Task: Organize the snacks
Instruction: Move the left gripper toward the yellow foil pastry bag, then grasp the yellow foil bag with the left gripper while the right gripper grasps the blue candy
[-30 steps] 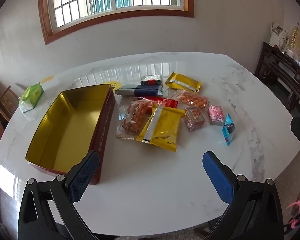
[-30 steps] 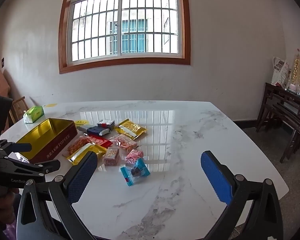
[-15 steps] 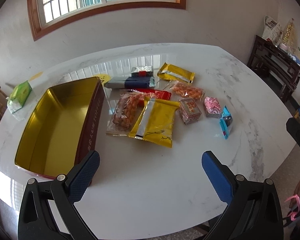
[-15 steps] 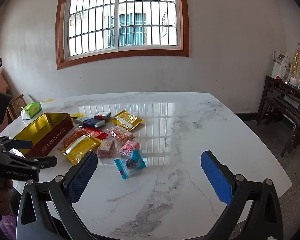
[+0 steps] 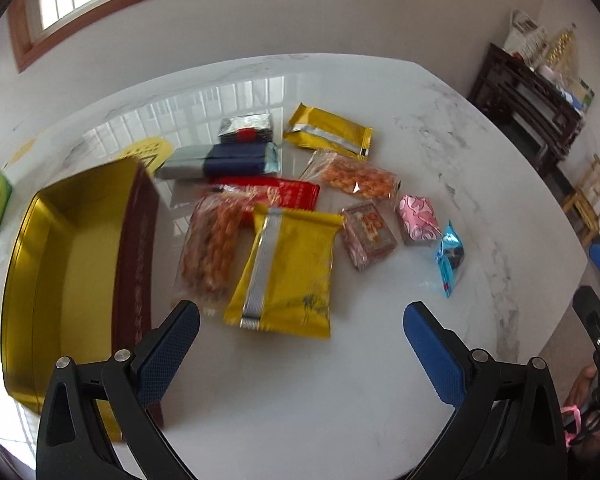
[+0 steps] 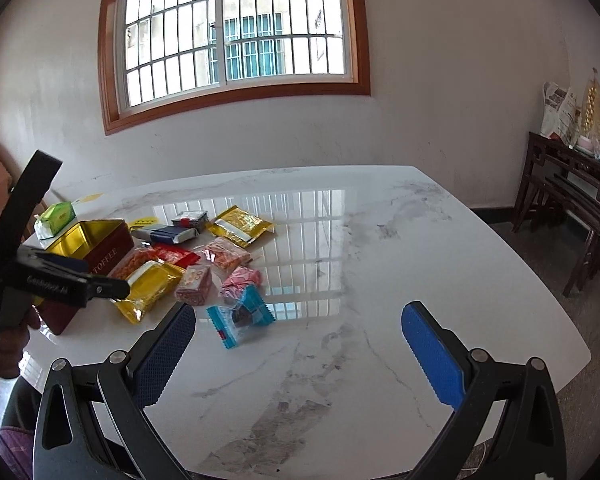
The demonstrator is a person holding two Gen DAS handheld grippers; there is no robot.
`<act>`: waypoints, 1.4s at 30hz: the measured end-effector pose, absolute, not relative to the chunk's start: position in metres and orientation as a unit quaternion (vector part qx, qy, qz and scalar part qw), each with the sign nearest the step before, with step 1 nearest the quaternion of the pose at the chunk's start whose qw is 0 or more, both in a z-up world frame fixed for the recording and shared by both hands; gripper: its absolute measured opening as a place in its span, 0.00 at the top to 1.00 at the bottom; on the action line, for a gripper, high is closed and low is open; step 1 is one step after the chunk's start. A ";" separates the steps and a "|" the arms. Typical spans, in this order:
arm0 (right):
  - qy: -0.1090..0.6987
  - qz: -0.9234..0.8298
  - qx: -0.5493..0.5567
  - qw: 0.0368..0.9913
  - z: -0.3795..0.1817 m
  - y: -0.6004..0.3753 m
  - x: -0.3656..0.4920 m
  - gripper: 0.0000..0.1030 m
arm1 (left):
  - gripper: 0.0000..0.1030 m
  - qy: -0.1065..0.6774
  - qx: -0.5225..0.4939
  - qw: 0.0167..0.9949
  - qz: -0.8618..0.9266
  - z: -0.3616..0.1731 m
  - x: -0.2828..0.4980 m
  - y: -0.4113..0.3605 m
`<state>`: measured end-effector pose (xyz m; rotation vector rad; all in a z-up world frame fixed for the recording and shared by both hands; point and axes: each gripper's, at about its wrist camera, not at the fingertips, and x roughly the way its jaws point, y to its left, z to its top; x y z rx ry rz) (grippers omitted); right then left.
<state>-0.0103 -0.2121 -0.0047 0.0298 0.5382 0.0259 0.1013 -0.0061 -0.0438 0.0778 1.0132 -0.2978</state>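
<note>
Hovering above marble surface [image 5: 380, 380]: left gripper [image 5: 300, 344], fingers [image 5: 167, 352] spread wide, grasping nothing, just short of large yellow packet [image 5: 295, 276]. Right gripper [image 6: 297, 344] likewise released, fingers [image 6: 432, 356] apart, empty, near blue candy wrapper [image 6: 241, 318].

Snack lot, loose on surface beside open gold-lined tin [image 5: 59, 272]:
- clear bag of orange snacks [image 5: 211, 252], touching yellow packet's left edge, just beside tin wall
- red packet [image 5: 275, 192], partly under both
- dark blue bar [image 5: 231, 160]
- silver-black packet [image 5: 245, 130], behind blue bar
- gold packet [image 5: 328, 136]
- second orange-snack bag [image 5: 356, 178]
- small square red-print box [image 5: 370, 236]
- pink wrapped sweet [image 5: 418, 218], beside box

Tin interior bare. Green tissue pack [image 6: 55, 218] apart, behind tin.
</note>
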 end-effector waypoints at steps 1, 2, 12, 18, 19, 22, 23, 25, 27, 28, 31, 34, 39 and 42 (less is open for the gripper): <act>0.266 0.012 0.016 0.964 -0.005 -0.213 -0.010 0.01 | 0.02 0.484 0.045 0.862 -0.143 -0.045 0.108 -0.008; 0.268 0.011 0.016 0.963 -0.007 -0.215 -0.009 0.01 | 0.02 0.486 0.048 0.860 -0.144 -0.046 0.112 -0.009; 0.281 0.008 0.029 0.959 -0.016 -0.225 -0.002 0.01 | 0.20 0.539 0.049 0.822 -0.176 -0.060 0.148 -0.005; 0.286 0.007 0.031 0.958 -0.019 -0.227 0.002 0.01 | 0.20 0.564 0.056 0.801 -0.192 -0.069 0.156 -0.007; 0.288 0.008 0.031 0.957 -0.020 -0.227 0.002 0.01 | 0.20 0.566 0.057 0.800 -0.193 -0.070 0.157 -0.007; 0.293 0.008 0.032 0.956 -0.023 -0.227 0.004 0.01 | 0.20 0.561 0.068 0.802 -0.196 -0.069 0.160 -0.012; 0.295 0.008 0.032 0.955 -0.025 -0.227 0.004 0.01 | 0.20 0.564 0.073 0.799 -0.196 -0.071 0.163 -0.014; 0.298 0.009 0.031 0.954 -0.026 -0.226 0.004 0.01 | 0.20 0.579 0.078 0.788 -0.194 -0.078 0.169 -0.019; 0.298 0.010 0.030 0.954 -0.026 -0.226 0.004 0.01 | 0.20 0.587 0.081 0.782 -0.192 -0.084 0.173 -0.021; 0.299 0.010 0.030 0.954 -0.026 -0.227 0.004 0.01 | 0.20 0.589 0.083 0.781 -0.191 -0.087 0.174 -0.022; 0.305 0.013 0.029 0.952 -0.028 -0.227 0.006 0.01 | 0.22 0.583 0.079 0.785 -0.194 -0.092 0.174 -0.025; 0.311 0.015 0.027 0.950 -0.031 -0.227 0.008 0.01 | 0.45 0.559 0.113 0.803 -0.171 -0.092 0.166 -0.031; 0.319 0.030 0.025 0.947 -0.033 -0.225 0.011 0.01 | 0.45 0.552 0.114 0.811 -0.153 -0.091 0.148 -0.034; 0.330 0.054 0.023 0.942 -0.036 -0.221 0.018 0.01 | 0.45 0.546 0.085 0.821 -0.142 -0.088 0.130 -0.027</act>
